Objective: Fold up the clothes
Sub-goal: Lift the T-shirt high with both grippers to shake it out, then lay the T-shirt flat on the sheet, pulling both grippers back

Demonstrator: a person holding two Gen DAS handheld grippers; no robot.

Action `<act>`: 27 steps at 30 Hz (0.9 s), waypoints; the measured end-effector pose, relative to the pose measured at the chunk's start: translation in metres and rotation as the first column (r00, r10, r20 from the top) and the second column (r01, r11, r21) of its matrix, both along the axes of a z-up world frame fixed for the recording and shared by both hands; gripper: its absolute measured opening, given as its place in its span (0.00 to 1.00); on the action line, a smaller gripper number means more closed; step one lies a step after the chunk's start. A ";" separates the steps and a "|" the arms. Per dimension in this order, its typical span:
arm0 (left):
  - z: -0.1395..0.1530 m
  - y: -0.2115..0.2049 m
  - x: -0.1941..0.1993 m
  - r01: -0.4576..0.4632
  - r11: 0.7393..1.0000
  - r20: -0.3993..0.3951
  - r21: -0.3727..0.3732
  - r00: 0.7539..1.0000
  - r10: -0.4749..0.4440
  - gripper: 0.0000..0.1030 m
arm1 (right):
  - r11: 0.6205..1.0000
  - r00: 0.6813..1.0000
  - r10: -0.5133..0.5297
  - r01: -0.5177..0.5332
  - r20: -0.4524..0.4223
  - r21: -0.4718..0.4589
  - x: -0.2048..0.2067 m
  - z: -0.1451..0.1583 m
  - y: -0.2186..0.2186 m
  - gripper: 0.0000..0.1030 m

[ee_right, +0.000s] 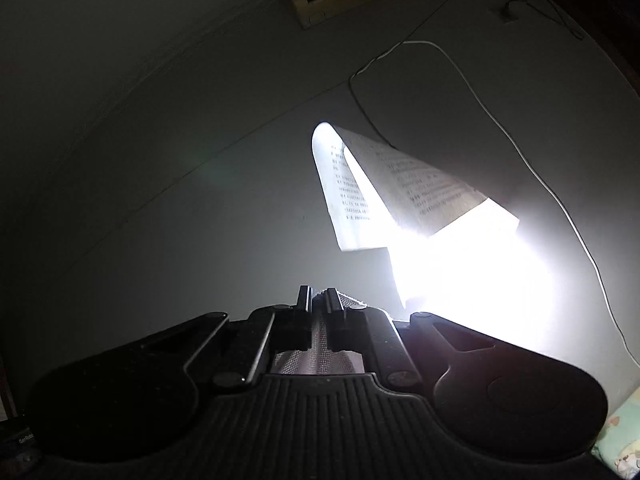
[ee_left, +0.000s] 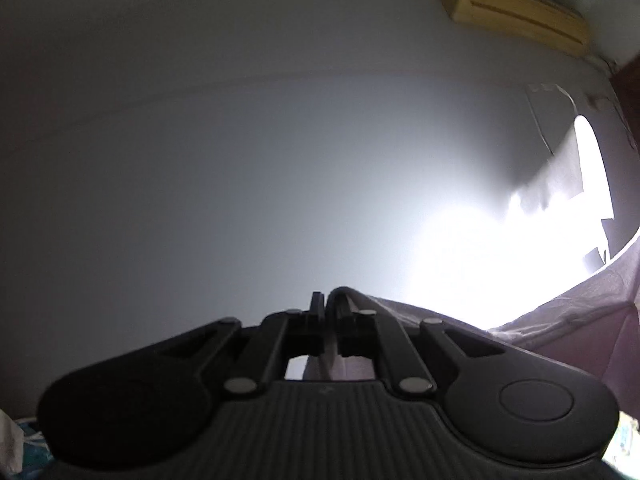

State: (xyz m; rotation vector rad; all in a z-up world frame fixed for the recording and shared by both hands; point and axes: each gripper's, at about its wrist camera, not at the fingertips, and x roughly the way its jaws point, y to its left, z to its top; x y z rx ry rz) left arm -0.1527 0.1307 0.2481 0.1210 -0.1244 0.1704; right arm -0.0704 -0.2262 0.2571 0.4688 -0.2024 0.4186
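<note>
Both grippers point up at the ceiling. My left gripper (ee_left: pixel 326 300) is shut on a pale pink garment (ee_left: pixel 568 320); the cloth runs from between the fingers off to the right as a stretched sheet. My right gripper (ee_right: pixel 319 298) is shut on a strip of the same light fabric (ee_right: pixel 318 354), seen as a textured fold between and below the fingers. Most of the garment hangs out of view below both cameras.
A bright lamp (ee_right: pixel 472 272) glares at the right, partly shaded by printed paper (ee_right: pixel 400 184). A white cable (ee_right: pixel 520 152) runs along the wall. A yellowed air conditioner (ee_left: pixel 512 8) sits high on the wall. Patterned bedding (ee_right: pixel 620 440) shows at the lower right.
</note>
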 end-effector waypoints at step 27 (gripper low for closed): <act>-0.308 0.032 -0.011 0.115 0.987 -0.814 -0.112 0.560 -0.158 0.15 | 0.873 0.673 -0.244 -0.161 -0.698 -0.460 -0.024 -0.304 0.035 0.40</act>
